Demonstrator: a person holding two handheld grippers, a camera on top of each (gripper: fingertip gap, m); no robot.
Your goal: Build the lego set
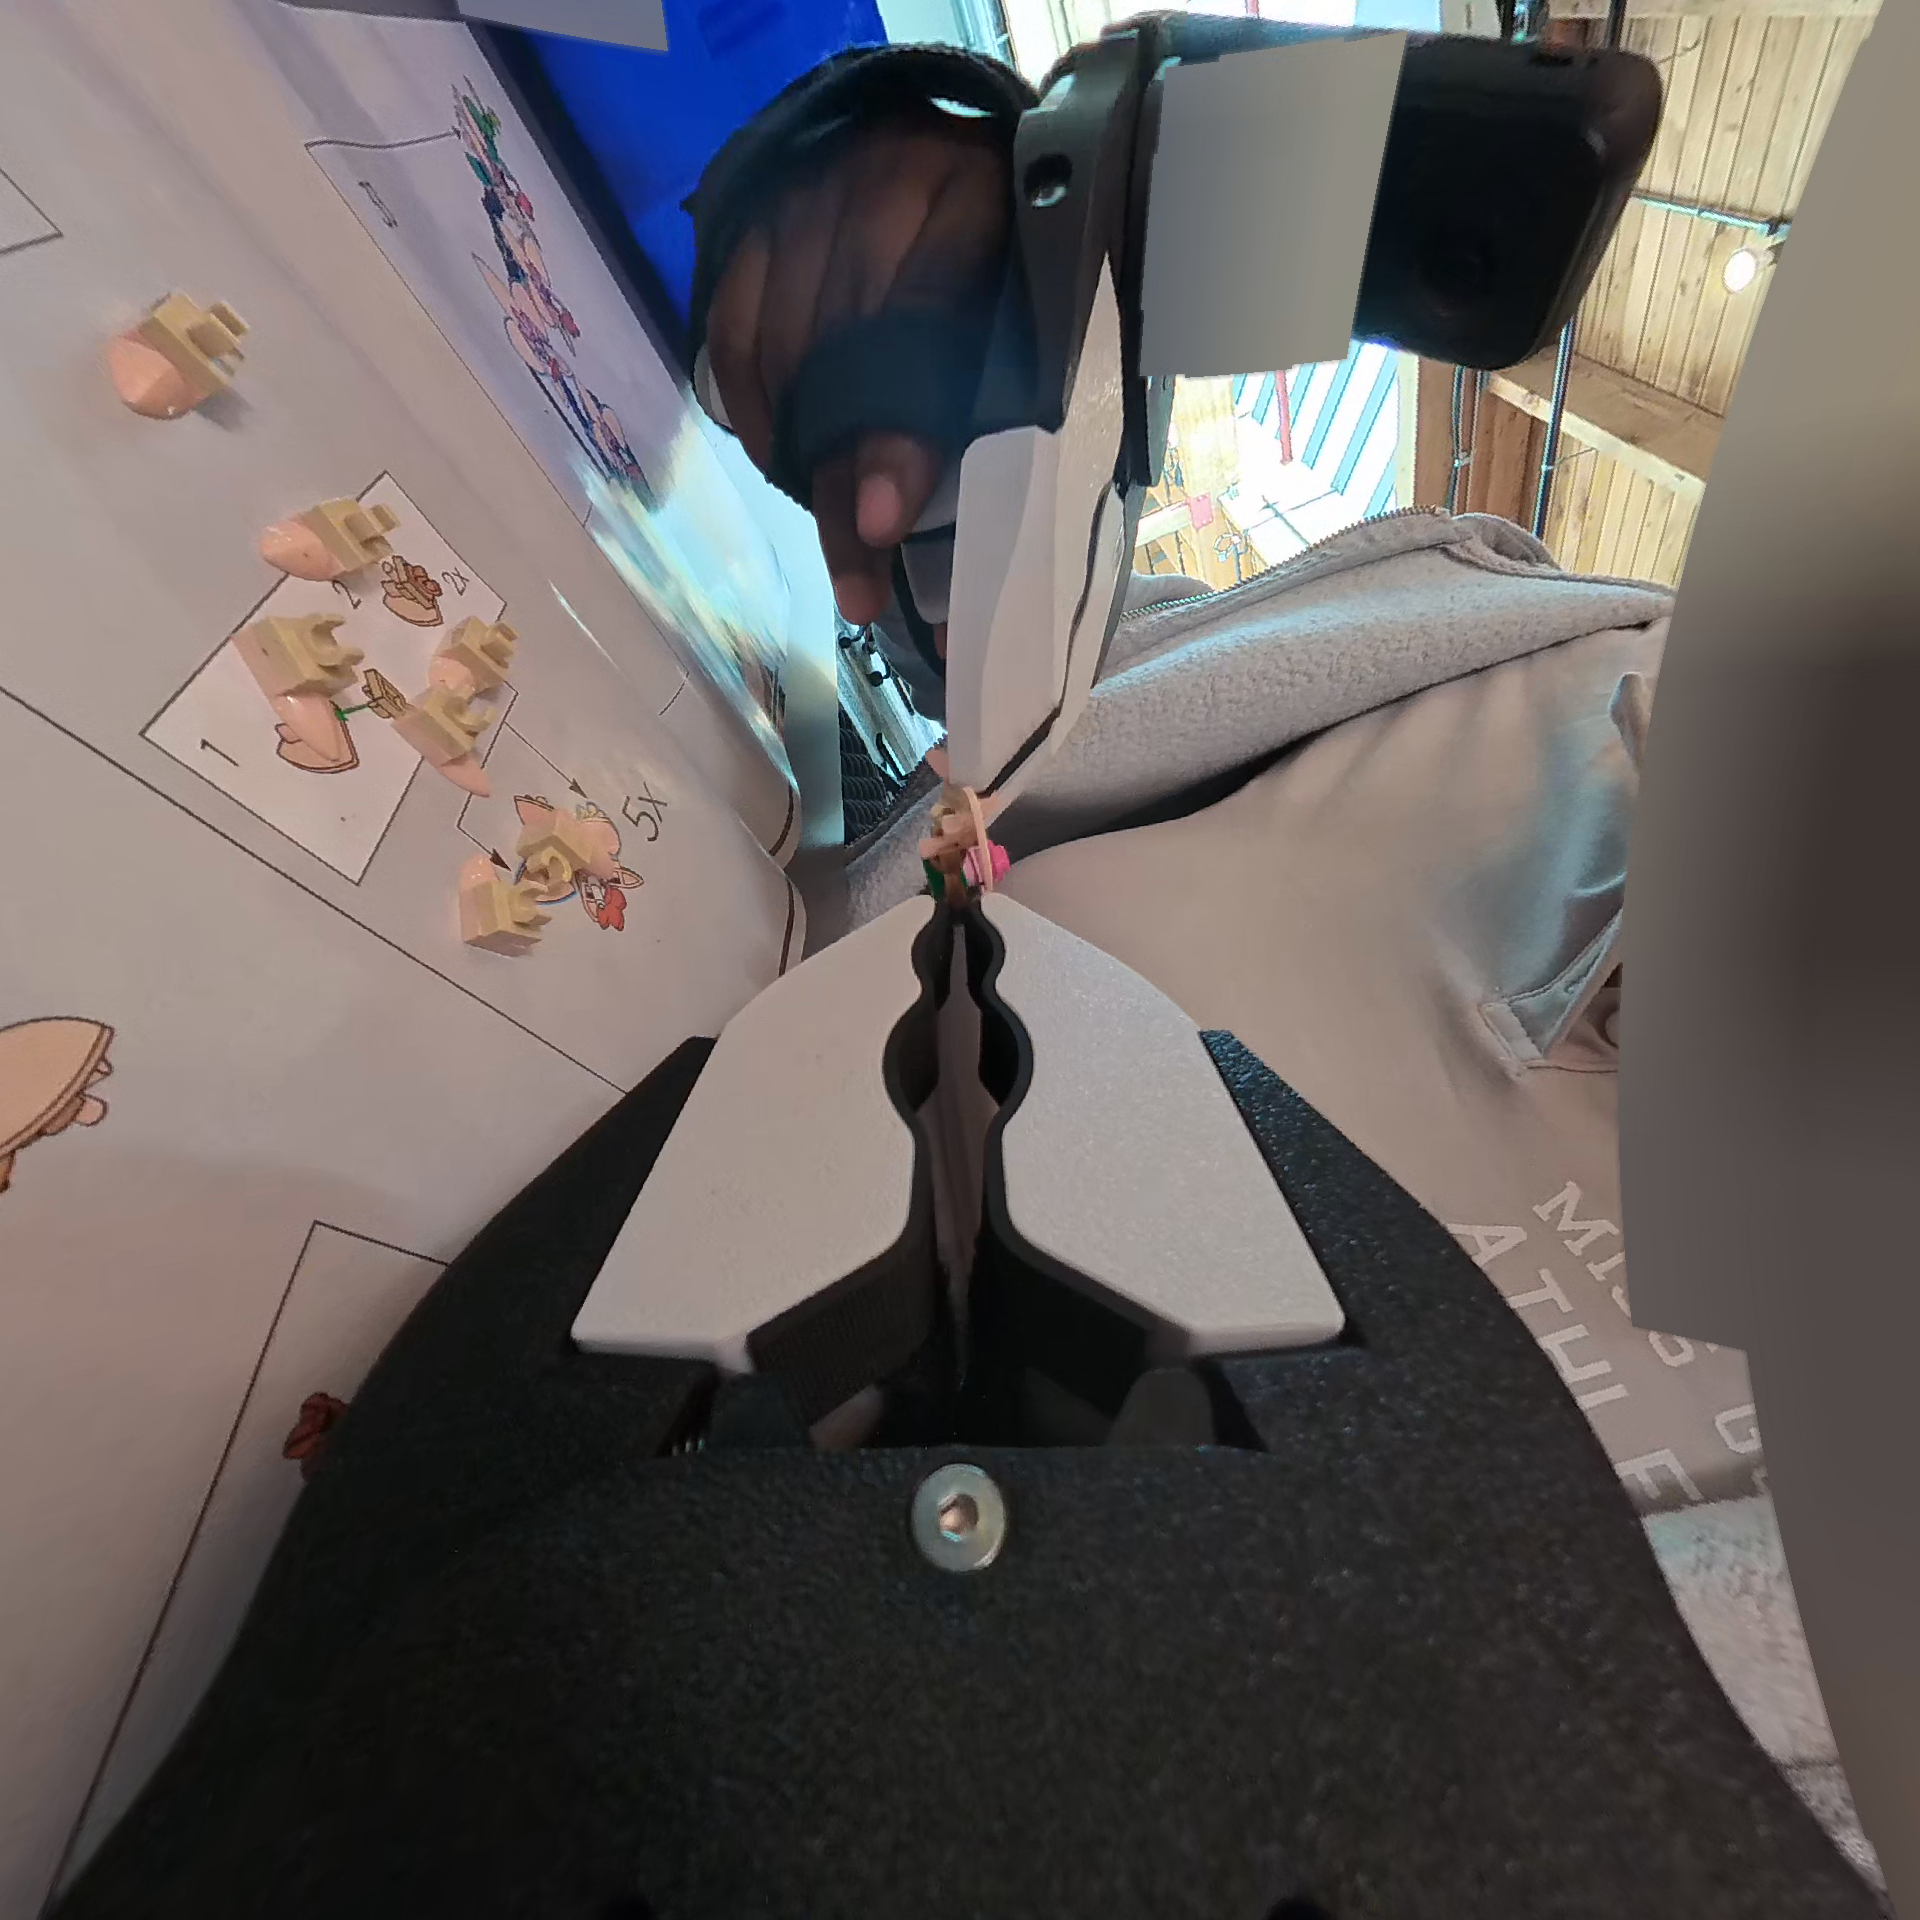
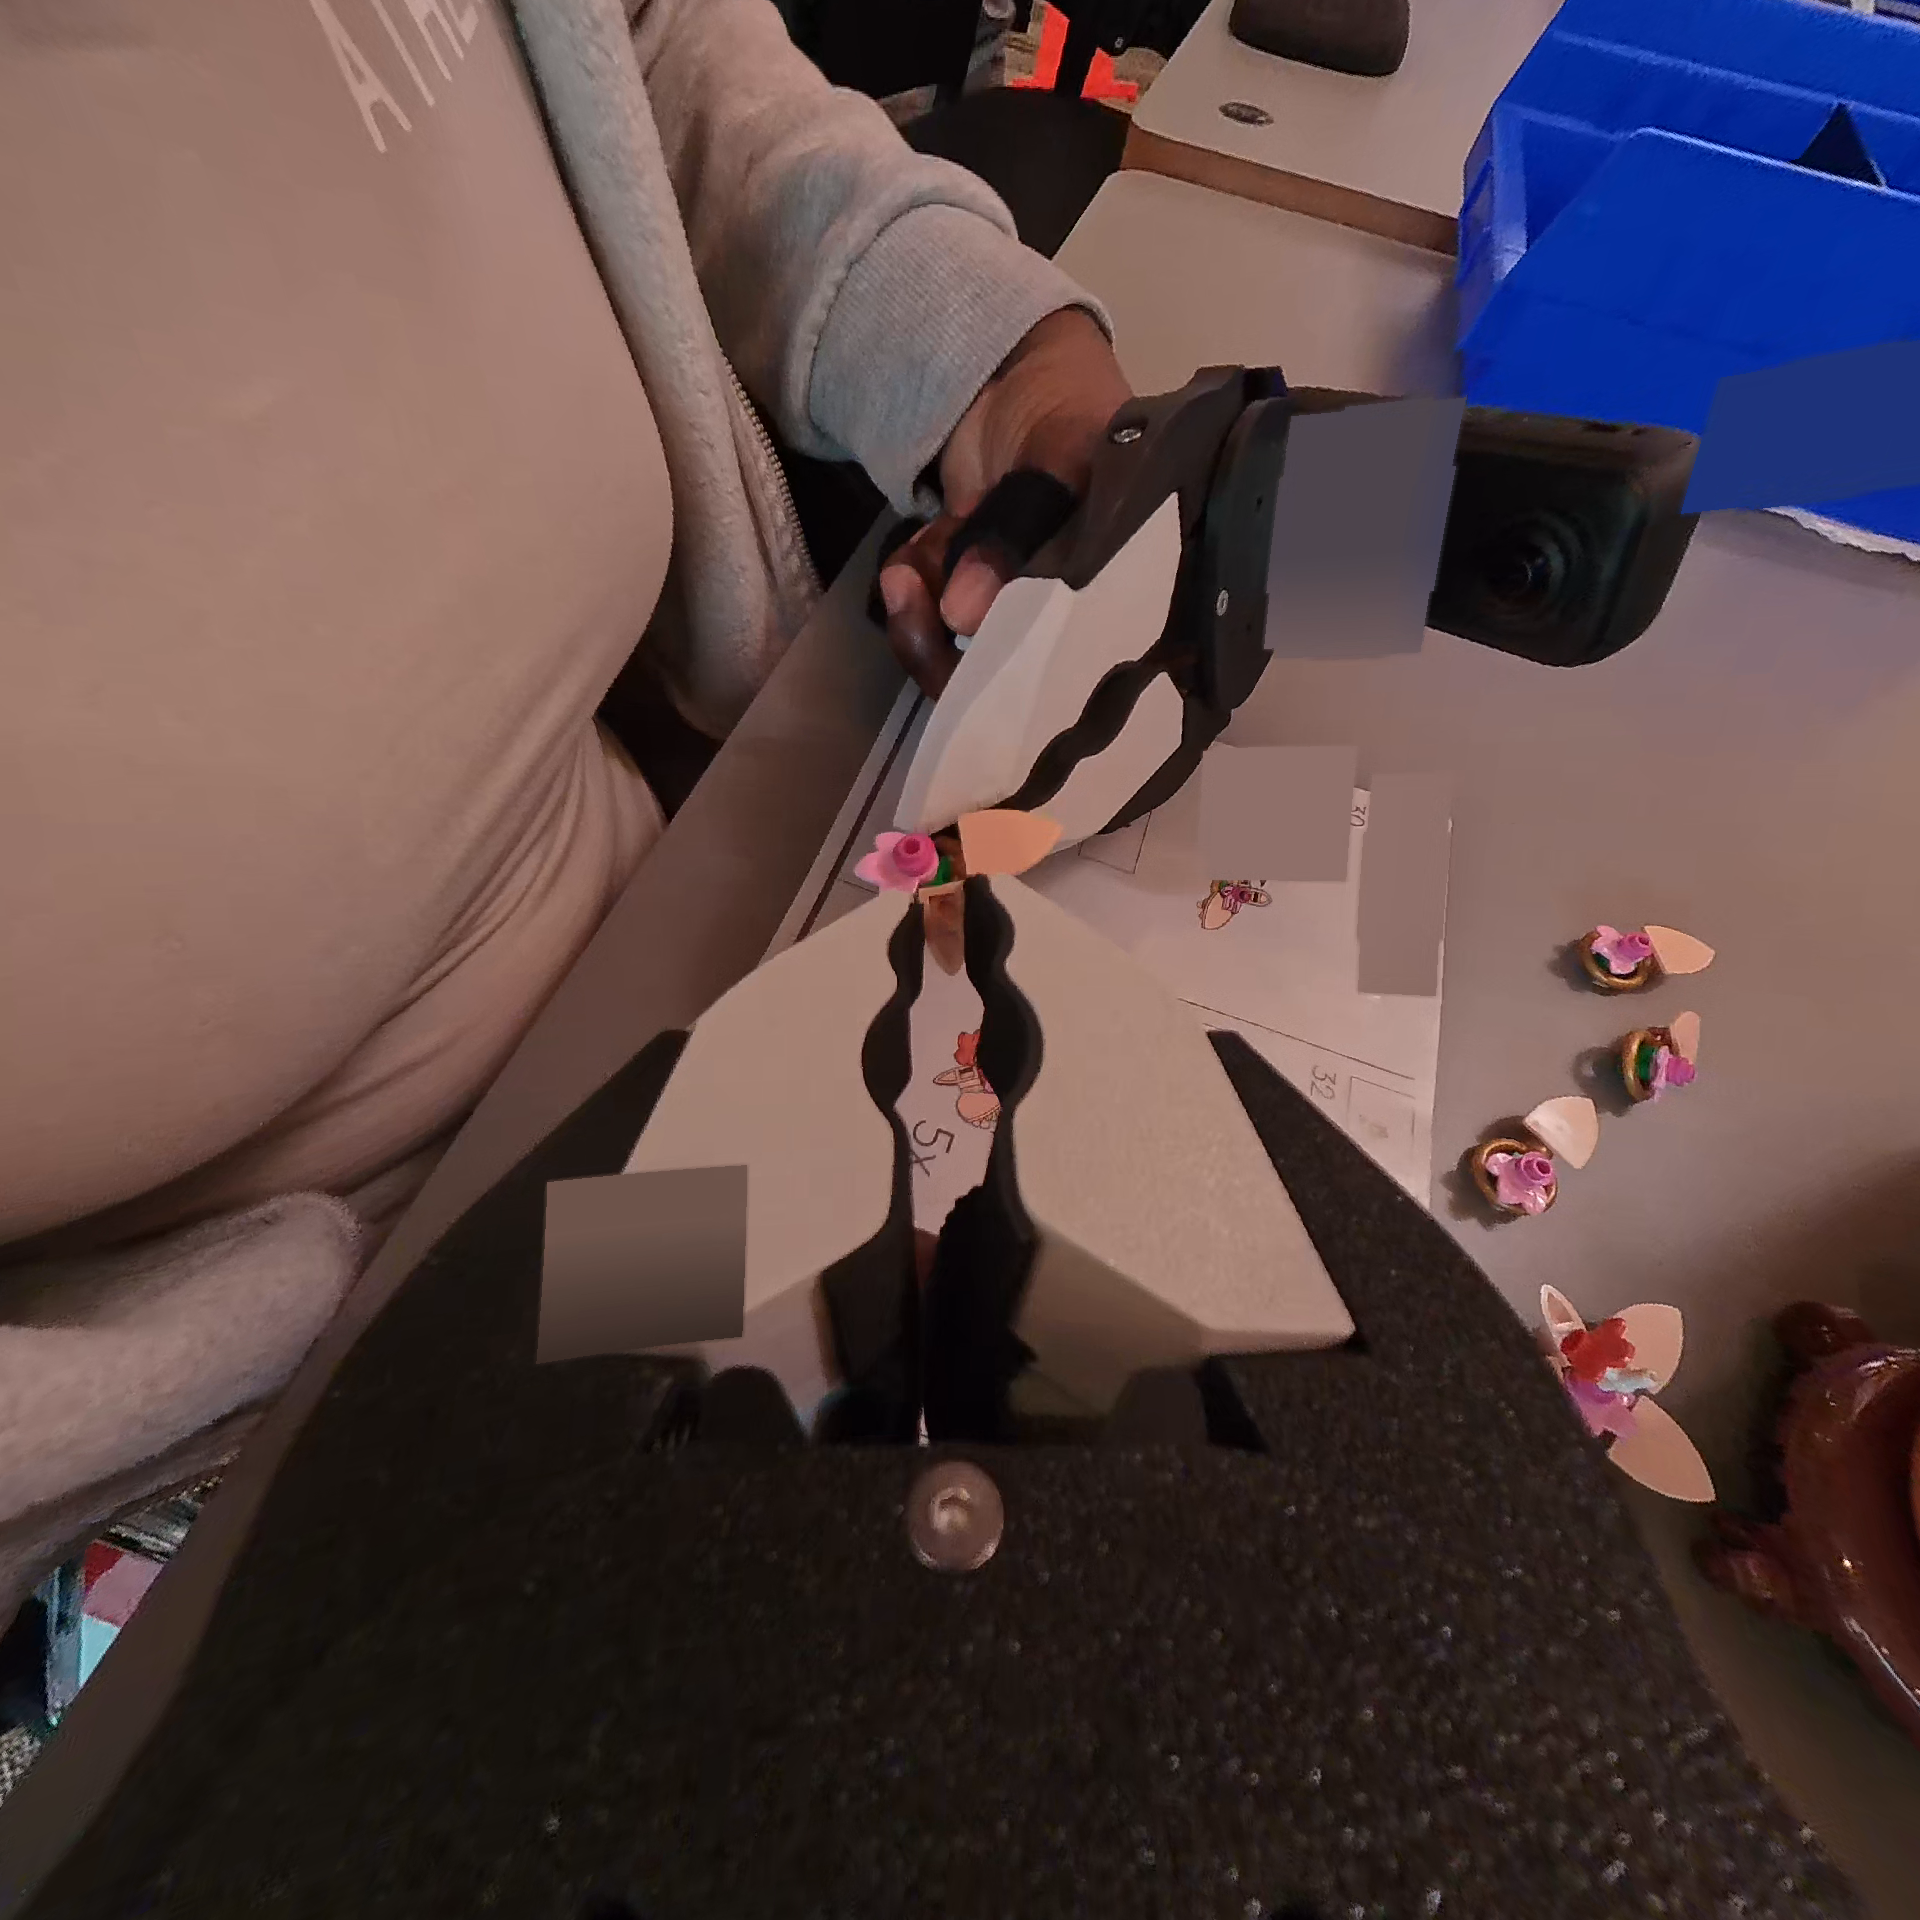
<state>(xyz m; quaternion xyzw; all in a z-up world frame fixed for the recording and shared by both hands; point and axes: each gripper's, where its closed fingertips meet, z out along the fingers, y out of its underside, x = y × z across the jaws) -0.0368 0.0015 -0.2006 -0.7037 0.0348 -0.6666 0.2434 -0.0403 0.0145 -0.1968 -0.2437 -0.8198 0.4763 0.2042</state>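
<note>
My two grippers meet tip to tip above the table edge, with a small flower assembly (image 1: pixel 961 847) between them. It has a pink flower (image 2: pixel 899 860), a green and brown middle and a peach petal (image 2: pixel 1008 840). My left gripper (image 1: pixel 951 906) is shut on the green and brown end; in the right wrist view it (image 2: pixel 961 826) comes in from the upper right. My right gripper (image 2: pixel 943 891) is shut on a peach petal piece (image 2: pixel 942 940) that touches the assembly; in the left wrist view it (image 1: pixel 966 784) comes down from above.
Several loose peach and tan pieces (image 1: pixel 447 727) lie on a printed instruction sheet (image 1: pixel 156 987). Three finished ring flowers (image 2: pixel 1621 961), a bigger petal cluster (image 2: pixel 1610 1371) and a brown object (image 2: pixel 1849 1507) lie to the right. Blue bins (image 2: pixel 1683 208) stand behind. The person's grey sweatshirt (image 2: pixel 312 623) is close. My left and right fingertips are right by each other.
</note>
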